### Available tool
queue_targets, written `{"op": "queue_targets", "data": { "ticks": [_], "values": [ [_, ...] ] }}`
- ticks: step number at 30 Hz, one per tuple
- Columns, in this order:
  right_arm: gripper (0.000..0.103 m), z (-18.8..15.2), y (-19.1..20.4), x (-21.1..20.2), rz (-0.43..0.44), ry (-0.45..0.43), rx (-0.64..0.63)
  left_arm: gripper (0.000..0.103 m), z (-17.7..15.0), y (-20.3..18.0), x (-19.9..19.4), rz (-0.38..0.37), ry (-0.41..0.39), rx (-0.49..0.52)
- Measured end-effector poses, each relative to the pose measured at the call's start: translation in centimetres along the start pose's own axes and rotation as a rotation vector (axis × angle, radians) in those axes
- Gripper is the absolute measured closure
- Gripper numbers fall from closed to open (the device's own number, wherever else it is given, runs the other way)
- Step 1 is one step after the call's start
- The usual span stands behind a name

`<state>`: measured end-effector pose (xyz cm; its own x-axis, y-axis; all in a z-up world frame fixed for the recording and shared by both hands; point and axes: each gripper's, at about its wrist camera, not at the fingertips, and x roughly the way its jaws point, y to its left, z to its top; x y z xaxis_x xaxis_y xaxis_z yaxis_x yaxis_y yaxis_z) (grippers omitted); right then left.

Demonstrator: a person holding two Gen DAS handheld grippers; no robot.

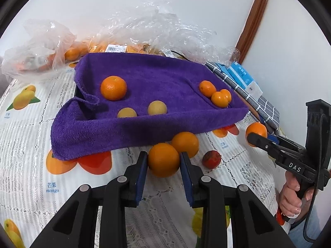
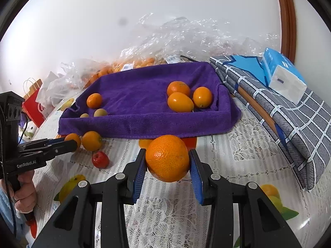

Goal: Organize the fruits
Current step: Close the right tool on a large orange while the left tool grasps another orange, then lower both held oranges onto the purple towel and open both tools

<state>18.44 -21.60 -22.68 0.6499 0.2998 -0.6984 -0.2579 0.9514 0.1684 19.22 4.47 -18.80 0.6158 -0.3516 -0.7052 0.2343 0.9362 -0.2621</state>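
The left gripper [image 1: 163, 161] and right gripper [image 2: 168, 161] each have jaws clamped on a round orange [image 1: 163, 159] [image 2: 167, 158].

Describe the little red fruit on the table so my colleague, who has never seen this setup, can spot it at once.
Find the purple towel-lined tray on the lace tablecloth. Just in front of its near edge, loose fruit lies on the cloth. The small red fruit sits beside the two oranges, one between the left gripper fingers, the other just behind: it is the only red one, and smaller than both.
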Motion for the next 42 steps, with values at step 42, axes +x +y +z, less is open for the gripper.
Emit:
{"op": "queue_targets", "data": {
  "ticks": [42],
  "values": [
    [0.063, 5.4, 0.1, -3.6, 0.056, -0.121, 0.049, 0.073, 1.5, 3.2, -5.1, 0.062, -0.213, -0.132]
  ]
}}
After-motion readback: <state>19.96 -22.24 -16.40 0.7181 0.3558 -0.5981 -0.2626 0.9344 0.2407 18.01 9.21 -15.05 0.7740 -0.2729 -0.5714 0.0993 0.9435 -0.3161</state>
